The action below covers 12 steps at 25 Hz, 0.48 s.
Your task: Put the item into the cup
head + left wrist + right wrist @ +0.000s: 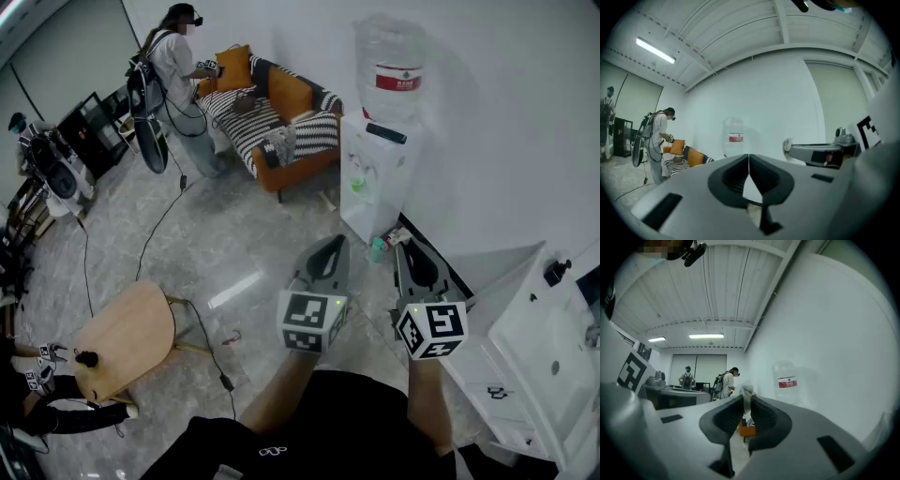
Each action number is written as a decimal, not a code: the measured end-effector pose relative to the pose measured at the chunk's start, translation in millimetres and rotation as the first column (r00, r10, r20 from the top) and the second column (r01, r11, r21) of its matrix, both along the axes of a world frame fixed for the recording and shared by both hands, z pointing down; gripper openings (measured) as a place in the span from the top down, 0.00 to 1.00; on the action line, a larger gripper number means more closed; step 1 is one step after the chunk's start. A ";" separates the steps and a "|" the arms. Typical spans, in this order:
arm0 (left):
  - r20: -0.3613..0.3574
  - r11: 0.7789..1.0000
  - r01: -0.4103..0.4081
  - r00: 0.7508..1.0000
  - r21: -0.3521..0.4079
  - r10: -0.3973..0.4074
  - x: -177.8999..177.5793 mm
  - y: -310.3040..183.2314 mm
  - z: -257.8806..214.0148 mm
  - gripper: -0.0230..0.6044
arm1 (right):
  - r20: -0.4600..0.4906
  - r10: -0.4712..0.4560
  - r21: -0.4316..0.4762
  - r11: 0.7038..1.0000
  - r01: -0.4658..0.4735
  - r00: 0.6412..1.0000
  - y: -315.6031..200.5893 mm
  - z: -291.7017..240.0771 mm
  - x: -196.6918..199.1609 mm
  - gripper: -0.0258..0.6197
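White and crumpled, the item is pinched between the fingers of the right gripper, its top poking out just past their tips; I cannot tell what it is made of. The left gripper carries nothing, its fingers pressed together along a thin seam. Both grippers are raised side by side, near each other but apart. Ahead of both sets of fingertips a white water dispenser stands against the wall, with a clear bottle on top. Further beyond the left gripper's fingers is an orange sofa, and a person stands beside it.
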<state>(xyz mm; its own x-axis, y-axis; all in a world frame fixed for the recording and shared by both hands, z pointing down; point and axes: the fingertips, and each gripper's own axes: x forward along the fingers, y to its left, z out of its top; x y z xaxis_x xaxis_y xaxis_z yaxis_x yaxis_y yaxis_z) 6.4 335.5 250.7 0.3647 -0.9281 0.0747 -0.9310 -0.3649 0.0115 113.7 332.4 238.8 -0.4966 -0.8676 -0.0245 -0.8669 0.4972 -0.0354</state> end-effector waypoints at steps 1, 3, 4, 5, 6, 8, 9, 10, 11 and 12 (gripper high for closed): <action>0.005 1.000 0.000 1.000 0.001 0.000 1.2 0.0 0.2 0.94 | 0.010 -0.002 0.004 1.000 0.002 1.000 0.0 -1.0 1.3 0.88; 0.016 1.000 0.000 1.000 0.003 0.000 3.3 0.5 0.5 0.94 | 0.025 -0.005 0.012 1.000 0.004 1.000 0.3 -2.7 3.7 0.88; 0.021 1.000 0.000 1.000 0.005 0.000 4.0 1.1 0.5 0.94 | 0.029 -0.006 0.015 1.000 0.006 1.000 0.8 -3.4 4.8 0.88; 0.023 1.000 -0.001 1.000 0.007 0.001 4.6 1.5 0.4 0.94 | 0.034 -0.009 0.017 1.000 0.008 0.999 1.1 -3.9 5.9 0.88; 0.023 1.000 0.000 1.000 0.009 0.000 5.0 1.7 0.3 0.94 | 0.037 -0.012 0.019 1.000 0.011 0.999 1.3 -4.1 7.0 0.88; 0.027 1.000 0.006 1.000 0.012 -0.007 5.4 1.4 1.1 0.94 | 0.038 -0.017 0.021 1.000 0.016 0.999 0.4 -3.2 9.4 0.88; 0.030 1.000 0.011 0.999 0.013 -0.011 5.8 0.8 2.4 0.94 | 0.039 -0.017 0.020 1.000 0.017 0.999 -0.7 -2.3 11.1 0.88; 0.029 1.000 0.015 0.999 0.012 -0.015 6.4 -0.4 4.1 0.94 | 0.039 -0.017 0.019 1.000 0.016 0.999 -2.2 -1.4 13.2 0.88; 0.027 1.000 0.019 0.999 0.010 -0.019 7.2 -1.8 5.9 0.94 | 0.039 -0.015 0.019 1.000 0.015 0.999 -4.1 -0.4 15.7 0.88; 0.025 1.000 0.022 0.999 0.008 -0.022 7.9 -3.4 7.5 0.94 | 0.037 -0.013 0.019 1.000 0.012 0.999 -5.9 0.6 18.1 0.88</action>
<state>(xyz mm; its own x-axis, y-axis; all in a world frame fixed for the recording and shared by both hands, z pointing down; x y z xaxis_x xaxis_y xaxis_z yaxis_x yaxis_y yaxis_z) 14.3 332.2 258.1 0.3427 -0.9364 0.0758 -0.9386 -0.3447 -0.0146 131.8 326.5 239.4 -0.5057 -0.8607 -0.0592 -0.8590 0.5087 -0.0586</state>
